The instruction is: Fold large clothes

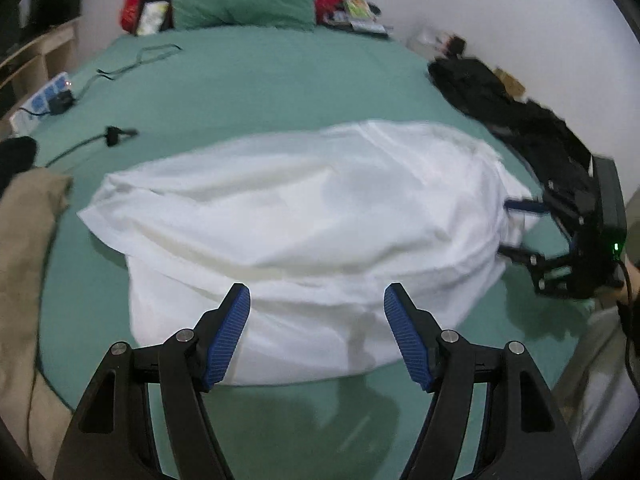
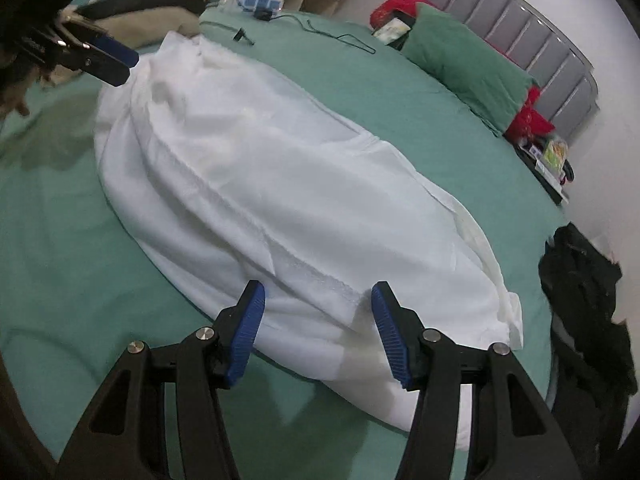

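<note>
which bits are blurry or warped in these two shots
Left wrist view: the right gripper and black clothes smear with motion blur; the white cloth is soft. Right wrist view: the left gripper is blurred, and fisheye bends the green bed sheet.

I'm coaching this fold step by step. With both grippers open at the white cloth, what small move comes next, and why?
Probably close the right gripper on the white cloth edge lying between its fingers. Both grippers are open and hold nothing, the left gripper also sits over the cloth's near edge, and the cloth lies loosely bunched on the green bed, so a grip must come before any fold.
</note>
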`<action>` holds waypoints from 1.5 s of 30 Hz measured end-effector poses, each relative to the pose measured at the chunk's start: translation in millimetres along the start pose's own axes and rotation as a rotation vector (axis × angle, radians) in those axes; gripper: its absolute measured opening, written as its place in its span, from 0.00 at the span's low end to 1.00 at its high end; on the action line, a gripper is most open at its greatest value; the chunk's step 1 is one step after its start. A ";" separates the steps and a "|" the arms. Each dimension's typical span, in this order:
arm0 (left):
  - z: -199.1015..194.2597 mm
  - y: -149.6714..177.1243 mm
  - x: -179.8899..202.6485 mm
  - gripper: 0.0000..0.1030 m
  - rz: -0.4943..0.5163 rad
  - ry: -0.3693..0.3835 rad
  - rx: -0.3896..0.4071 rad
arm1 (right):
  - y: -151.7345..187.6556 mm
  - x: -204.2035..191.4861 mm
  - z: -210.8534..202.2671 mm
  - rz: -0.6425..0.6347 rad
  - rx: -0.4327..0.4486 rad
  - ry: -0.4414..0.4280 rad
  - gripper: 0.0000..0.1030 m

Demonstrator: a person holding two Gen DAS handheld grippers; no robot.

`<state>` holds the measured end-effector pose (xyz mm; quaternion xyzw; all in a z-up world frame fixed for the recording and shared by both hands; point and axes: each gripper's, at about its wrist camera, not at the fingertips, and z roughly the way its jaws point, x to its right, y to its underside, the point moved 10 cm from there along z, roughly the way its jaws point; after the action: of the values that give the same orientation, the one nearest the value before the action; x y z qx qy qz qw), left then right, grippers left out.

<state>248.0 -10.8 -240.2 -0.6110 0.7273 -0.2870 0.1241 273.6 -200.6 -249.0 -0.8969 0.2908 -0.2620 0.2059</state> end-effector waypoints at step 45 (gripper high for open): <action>94.0 -104.5 -102.3 0.71 -0.014 -0.248 -0.188 | -75.1 189.3 140.9 0.598 -0.021 -0.123 0.02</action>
<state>406.2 53.2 -273.7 -0.6556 0.7259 -0.1407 0.1533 519.0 -233.2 -253.1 -0.7878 0.5315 -0.1321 0.2816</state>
